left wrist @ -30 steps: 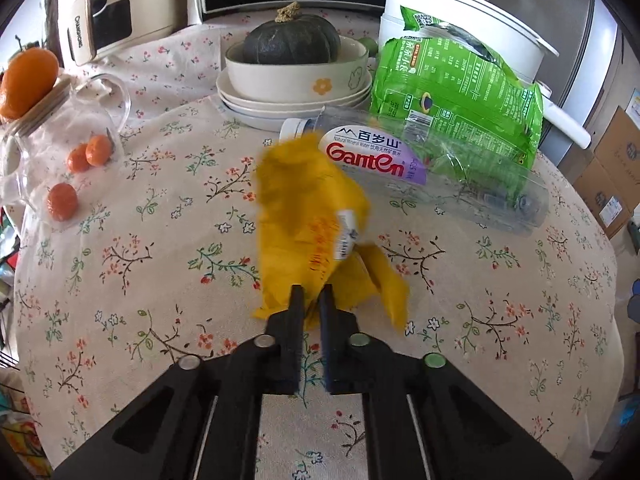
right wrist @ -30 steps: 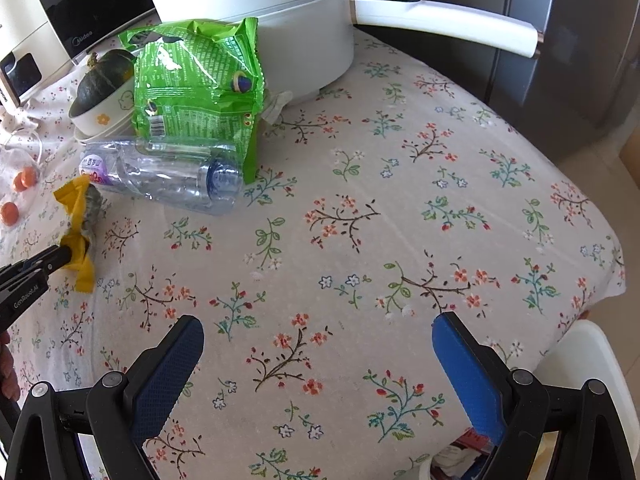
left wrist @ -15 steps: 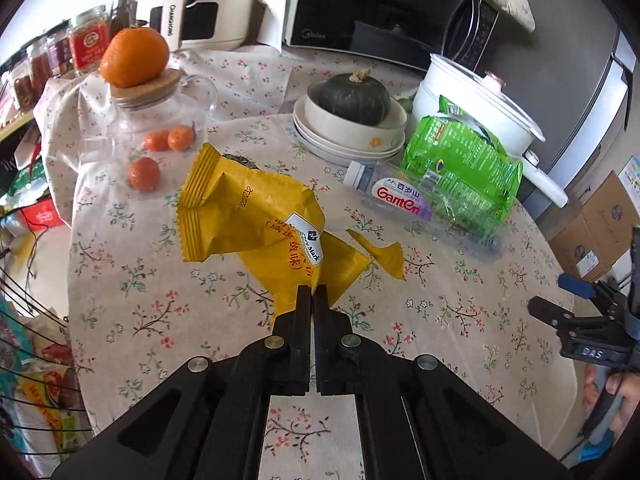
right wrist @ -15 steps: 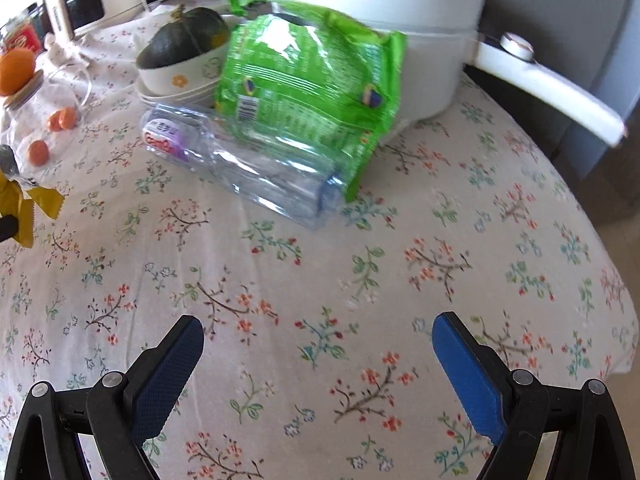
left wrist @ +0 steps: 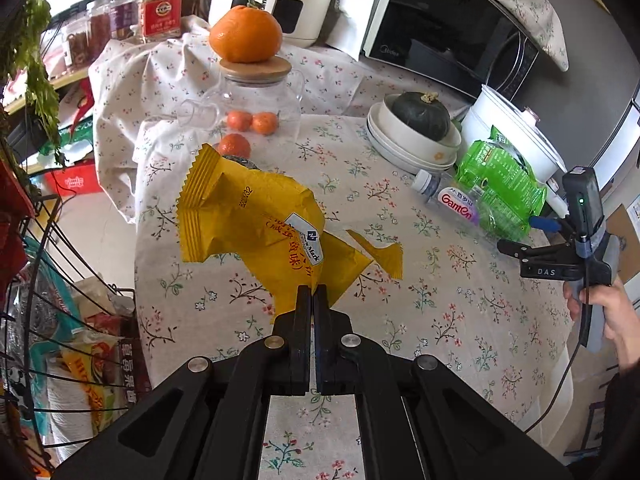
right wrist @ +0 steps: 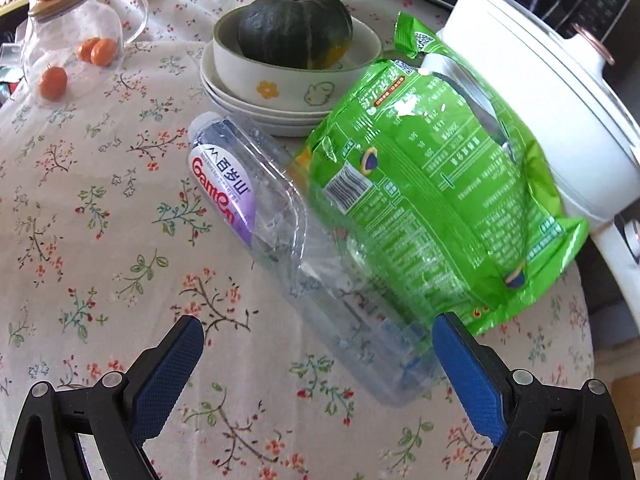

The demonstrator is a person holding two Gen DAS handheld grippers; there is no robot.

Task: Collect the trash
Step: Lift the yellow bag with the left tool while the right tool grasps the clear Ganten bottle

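Observation:
My left gripper (left wrist: 313,292) is shut on the torn corner of a yellow snack wrapper (left wrist: 256,224) and holds it up above the floral table (left wrist: 460,320). An empty clear Ganten water bottle (right wrist: 288,236) lies on its side on the table, its base between the wide-open blue pads of my right gripper (right wrist: 318,330). A green snack bag (right wrist: 436,200) leans over the bottle and against a white pot (right wrist: 552,92). The right gripper (left wrist: 520,236) also shows at the right of the left wrist view, near the bottle (left wrist: 456,202) and green bag (left wrist: 500,180).
A dark green squash in a bowl on stacked plates (right wrist: 292,60) stands behind the bottle. A glass jar with small oranges and one on its lid (left wrist: 252,120) stands at the table's far left. A microwave (left wrist: 452,36) is behind. A wire rack with bags (left wrist: 60,340) stands left of the table.
My left gripper has lifted the yellow wrapper up and back from the table. My right gripper has moved in to the bottle and green bag, its pads now either side of the bottle's base.

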